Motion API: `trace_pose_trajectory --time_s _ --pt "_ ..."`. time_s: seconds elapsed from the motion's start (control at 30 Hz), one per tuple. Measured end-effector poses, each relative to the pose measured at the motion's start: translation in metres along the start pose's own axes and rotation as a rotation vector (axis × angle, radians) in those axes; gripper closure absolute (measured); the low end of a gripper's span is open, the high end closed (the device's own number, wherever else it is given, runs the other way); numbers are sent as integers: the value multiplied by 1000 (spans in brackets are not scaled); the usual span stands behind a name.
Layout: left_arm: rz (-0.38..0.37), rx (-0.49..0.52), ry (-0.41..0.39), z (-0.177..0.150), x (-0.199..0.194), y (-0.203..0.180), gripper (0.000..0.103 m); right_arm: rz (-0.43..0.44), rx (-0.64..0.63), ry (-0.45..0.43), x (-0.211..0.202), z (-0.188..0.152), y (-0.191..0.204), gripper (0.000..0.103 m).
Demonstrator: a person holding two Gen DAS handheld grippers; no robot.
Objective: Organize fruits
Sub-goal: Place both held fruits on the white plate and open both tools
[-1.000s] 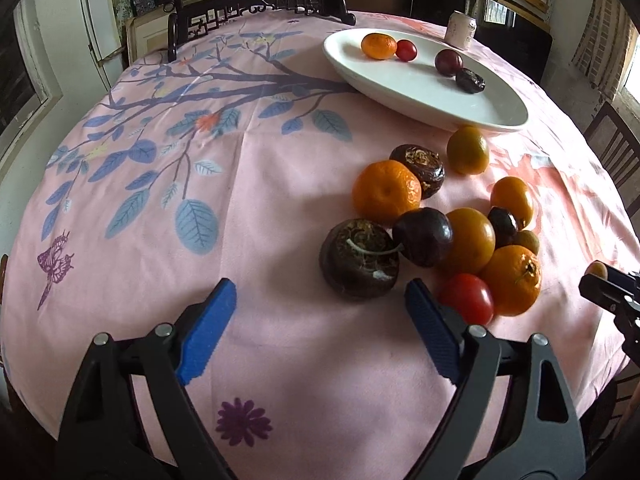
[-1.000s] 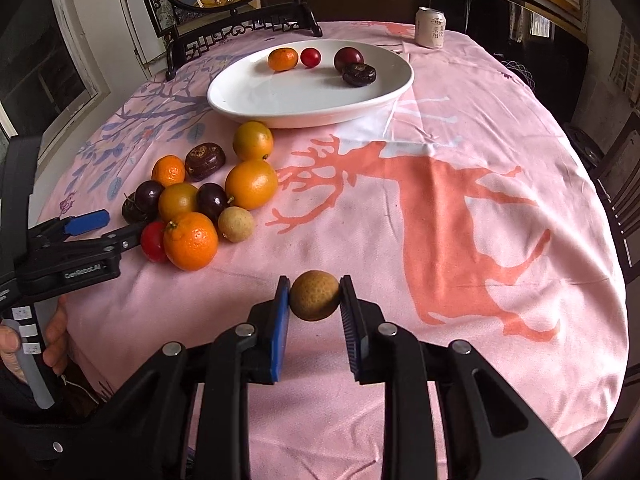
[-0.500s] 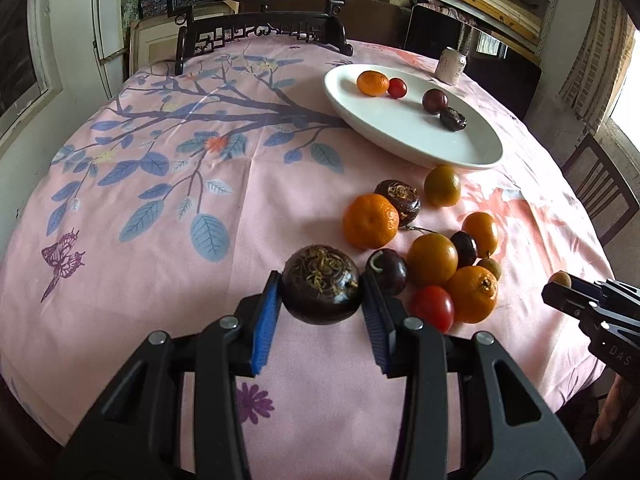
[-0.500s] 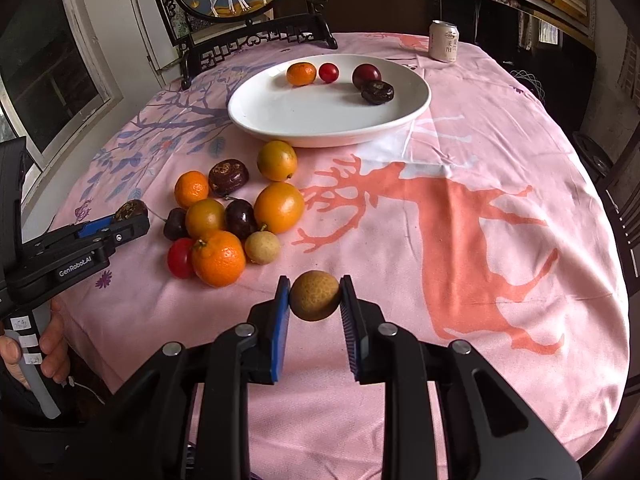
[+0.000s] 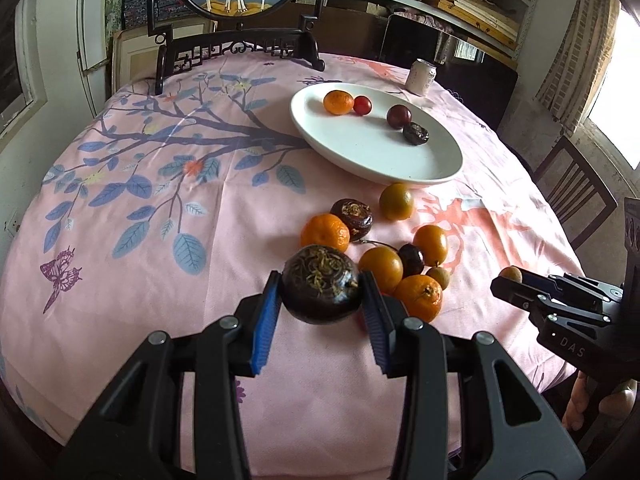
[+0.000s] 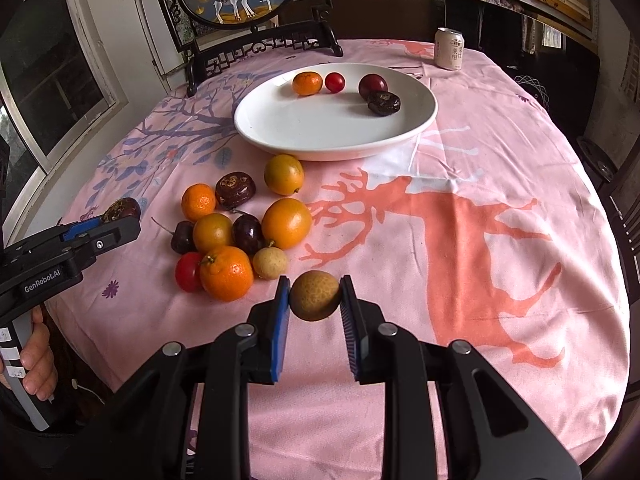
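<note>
My left gripper (image 5: 320, 300) is shut on a dark brown water chestnut (image 5: 322, 283) and holds it above the near table edge. My right gripper (image 6: 315, 300) is shut on a tan longan (image 6: 315, 295), also lifted. A white oval plate (image 5: 372, 152) at the far side holds a mandarin (image 5: 338, 102), a cherry tomato (image 5: 362, 105), a plum (image 5: 399, 115) and a dark chestnut (image 5: 415, 134). A cluster of loose fruit (image 6: 240, 232) lies between the plate and the grippers: oranges, mandarins, dark cherries, a tomato, a longan, a chestnut.
A drink can (image 6: 449, 48) stands at the far right of the pink cloth-covered round table (image 6: 500, 220). A framed deer picture on a dark stand (image 5: 240, 8) sits at the table's back. Chairs stand around the table.
My left gripper shut on the water chestnut and lifted it off the table. My right gripper kept hold of the longan and moved forward toward the fruit cluster.
</note>
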State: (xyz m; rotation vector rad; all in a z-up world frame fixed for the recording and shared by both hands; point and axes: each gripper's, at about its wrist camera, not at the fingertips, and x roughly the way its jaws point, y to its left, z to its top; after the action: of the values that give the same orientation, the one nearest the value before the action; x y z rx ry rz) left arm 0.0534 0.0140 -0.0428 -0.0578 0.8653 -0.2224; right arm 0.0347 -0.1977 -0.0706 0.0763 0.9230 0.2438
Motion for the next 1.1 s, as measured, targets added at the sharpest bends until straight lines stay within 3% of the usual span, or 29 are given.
trace_pose_trajectory --time_s 0.17,0.3,0.47,0.6,0.77,0.93,0.97,1.0,1.03,1.1 --pt "22 22 14 26 8 -10 63 16 -26 -5 7 21 1 78" --pt "64 52 -6 75 24 -16 63 18 -87 -24 15 65 2 78" --pt "43 18 37 156 73 -13 62 34 -152 -36 48 134 -1 78" --pt "69 -5 71 197 120 -12 62 15 -188 -44 86 175 -10 78" --pt "63 -40 141 212 170 -10 62 31 -161 32 140 202 -25 78" --pt "64 -39 160 214 190 -12 62 32 -158 56 165 214 -27 78" --pt "66 -40 160 215 191 -11 61 29 -161 62 169 215 -27 74" --pt "69 -39 150 216 191 -11 60 31 -164 70 171 216 -26 60" --pt "69 -36 141 218 189 -12 51 22 -166 65 171 217 -25 50" --pt "69 -32 120 220 179 -14 44 3 -175 32 163 217 -23 48"
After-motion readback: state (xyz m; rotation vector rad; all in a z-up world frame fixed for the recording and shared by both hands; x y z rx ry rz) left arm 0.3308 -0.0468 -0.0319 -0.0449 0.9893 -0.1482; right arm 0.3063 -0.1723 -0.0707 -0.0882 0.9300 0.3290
